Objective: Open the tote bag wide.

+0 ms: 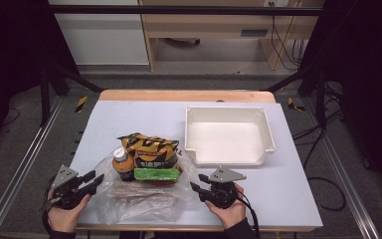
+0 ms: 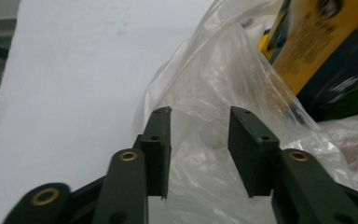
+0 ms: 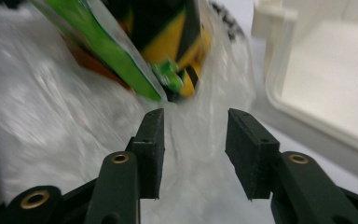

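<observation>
Near the table's front edge I see the clear plastic bag lying flat, long axis left to right. My left gripper and right gripper flank it, jaws parted, gripping nothing. Snack packets and a bottle rest on its far side.

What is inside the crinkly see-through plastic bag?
The clear plastic bag holds a yellow-and-black snack packet, a flat green packet and an orange-brown bottle with a pale cap. Anything beneath these is covered.
</observation>
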`<state>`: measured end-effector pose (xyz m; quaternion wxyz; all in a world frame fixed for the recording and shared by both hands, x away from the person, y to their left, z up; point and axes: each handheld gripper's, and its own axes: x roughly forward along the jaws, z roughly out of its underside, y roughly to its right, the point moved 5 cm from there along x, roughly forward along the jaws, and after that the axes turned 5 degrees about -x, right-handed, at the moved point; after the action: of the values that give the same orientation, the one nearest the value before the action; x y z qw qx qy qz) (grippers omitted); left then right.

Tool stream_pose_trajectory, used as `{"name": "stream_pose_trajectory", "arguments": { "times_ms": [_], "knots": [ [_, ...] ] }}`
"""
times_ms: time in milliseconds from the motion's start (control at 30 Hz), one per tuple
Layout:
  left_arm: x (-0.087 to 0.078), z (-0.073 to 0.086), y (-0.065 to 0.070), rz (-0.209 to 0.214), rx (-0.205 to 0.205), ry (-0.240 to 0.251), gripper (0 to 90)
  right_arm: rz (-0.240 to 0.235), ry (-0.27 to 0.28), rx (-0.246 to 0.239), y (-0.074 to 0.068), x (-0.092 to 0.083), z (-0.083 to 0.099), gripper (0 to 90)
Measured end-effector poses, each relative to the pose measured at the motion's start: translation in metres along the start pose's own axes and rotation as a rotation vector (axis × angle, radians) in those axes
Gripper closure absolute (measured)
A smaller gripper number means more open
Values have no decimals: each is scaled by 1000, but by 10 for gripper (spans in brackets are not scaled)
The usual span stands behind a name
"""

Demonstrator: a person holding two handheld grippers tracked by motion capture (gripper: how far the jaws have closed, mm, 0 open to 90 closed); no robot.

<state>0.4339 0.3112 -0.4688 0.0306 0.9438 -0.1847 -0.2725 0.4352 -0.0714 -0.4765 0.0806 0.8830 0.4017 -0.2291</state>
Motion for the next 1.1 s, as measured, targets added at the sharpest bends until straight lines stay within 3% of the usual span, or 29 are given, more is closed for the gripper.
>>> {"name": "stream_pose_trajectory", "arguments": {
  "times_ms": [200,300,433,533,667,833,967,1100],
  "knots": [
    [-18,-19,4,0,-4,77,471,-41,91,-40,-14,-13,-25,541],
    [-28,-30,6,3,-1,115,443,-60,99,-63,-23,-13,-32,540],
    [-41,-38,19,43,25,141,436,-78,113,-86,-33,-13,-40,540],
    [-42,-34,34,82,65,104,460,-85,130,-98,-38,-16,-45,539],
    [-38,-23,51,87,133,43,485,-76,163,-107,-41,-24,-52,510],
    [-34,-14,61,109,165,-4,509,-77,196,-104,-41,-32,-59,546],
    [-29,-1,62,121,176,-55,504,-118,148,-126,-53,-21,-54,569],
    [-25,12,58,138,168,-98,469,-145,63,-137,-59,-2,-39,544]
  ]
}}
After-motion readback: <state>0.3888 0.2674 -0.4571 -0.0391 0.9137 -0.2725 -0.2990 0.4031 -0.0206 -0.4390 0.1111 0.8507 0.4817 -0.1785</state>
